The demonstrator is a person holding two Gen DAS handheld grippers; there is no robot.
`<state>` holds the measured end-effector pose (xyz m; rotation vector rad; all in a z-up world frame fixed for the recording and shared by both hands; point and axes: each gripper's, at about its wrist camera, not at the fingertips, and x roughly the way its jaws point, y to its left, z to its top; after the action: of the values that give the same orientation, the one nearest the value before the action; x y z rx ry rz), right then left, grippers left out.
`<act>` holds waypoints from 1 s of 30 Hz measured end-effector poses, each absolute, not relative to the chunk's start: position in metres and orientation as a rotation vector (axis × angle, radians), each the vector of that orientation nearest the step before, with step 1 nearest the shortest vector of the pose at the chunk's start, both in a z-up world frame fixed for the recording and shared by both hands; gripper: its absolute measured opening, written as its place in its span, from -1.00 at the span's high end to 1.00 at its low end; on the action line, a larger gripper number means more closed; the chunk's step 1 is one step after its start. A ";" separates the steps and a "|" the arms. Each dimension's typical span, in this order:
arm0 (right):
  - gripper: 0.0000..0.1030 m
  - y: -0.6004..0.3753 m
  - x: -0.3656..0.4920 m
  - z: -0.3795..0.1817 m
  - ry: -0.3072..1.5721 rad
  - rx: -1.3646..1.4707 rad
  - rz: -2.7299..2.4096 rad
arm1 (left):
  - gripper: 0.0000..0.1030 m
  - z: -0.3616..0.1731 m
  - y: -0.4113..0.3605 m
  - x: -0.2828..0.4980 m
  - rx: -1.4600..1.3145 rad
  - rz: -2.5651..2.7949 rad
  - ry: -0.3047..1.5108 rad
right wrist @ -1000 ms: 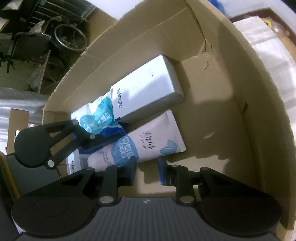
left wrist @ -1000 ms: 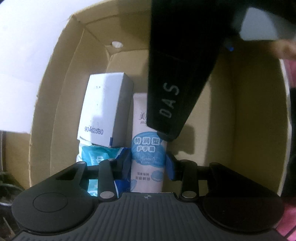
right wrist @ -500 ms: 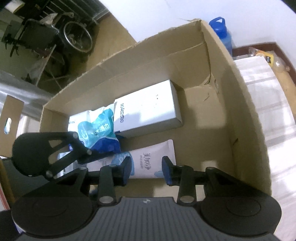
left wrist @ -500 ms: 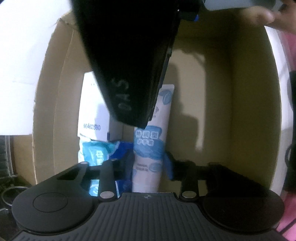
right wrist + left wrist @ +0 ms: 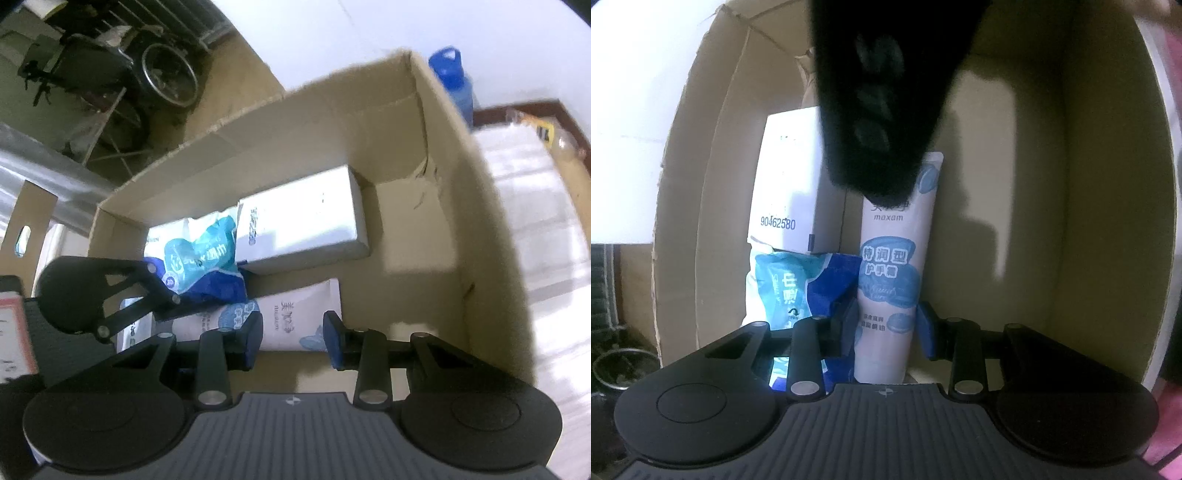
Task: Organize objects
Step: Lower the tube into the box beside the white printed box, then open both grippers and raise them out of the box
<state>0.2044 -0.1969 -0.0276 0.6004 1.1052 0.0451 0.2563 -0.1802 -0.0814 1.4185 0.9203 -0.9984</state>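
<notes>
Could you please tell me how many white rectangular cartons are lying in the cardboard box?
1 for certain: the white rectangular carton lies against the far wall of the brown cardboard box. More may be hidden under the blue plastic packet.

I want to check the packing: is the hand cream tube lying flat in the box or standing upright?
Lying flat. The tube rests lengthwise on the floor of the cardboard box, beside the white carton.

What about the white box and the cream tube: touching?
Apart: the right wrist view shows a gap between the white box and the cream tube.
</notes>
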 end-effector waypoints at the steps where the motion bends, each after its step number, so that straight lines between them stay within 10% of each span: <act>1: 0.25 -0.199 0.202 -0.023 1.094 0.597 0.051 | 0.29 -0.081 -0.183 0.258 1.407 -0.987 0.926; 9: 0.03 -0.212 0.163 0.029 1.021 0.409 0.219 | 0.23 0.006 -0.177 0.260 1.051 -0.962 0.835; 13: -0.18 -0.204 0.132 0.046 1.028 0.273 0.342 | -0.29 0.047 -0.158 0.245 0.788 -1.121 0.877; 20: -0.48 -0.168 0.123 0.053 1.018 -0.123 0.420 | -0.40 0.019 -0.133 0.197 0.902 -1.143 0.959; 25: -0.12 -0.161 0.131 0.030 1.069 -0.234 0.398 | 0.42 -0.018 -0.080 0.176 0.917 -1.105 1.085; 30: 0.09 -0.170 0.134 0.028 1.072 -0.225 0.356 | 0.70 -0.021 -0.076 0.172 0.961 -1.055 1.092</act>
<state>0.1339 -0.1701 0.0277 -0.2250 1.0715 0.3558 0.1722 -0.0763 -0.0213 0.9613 1.0920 -1.0549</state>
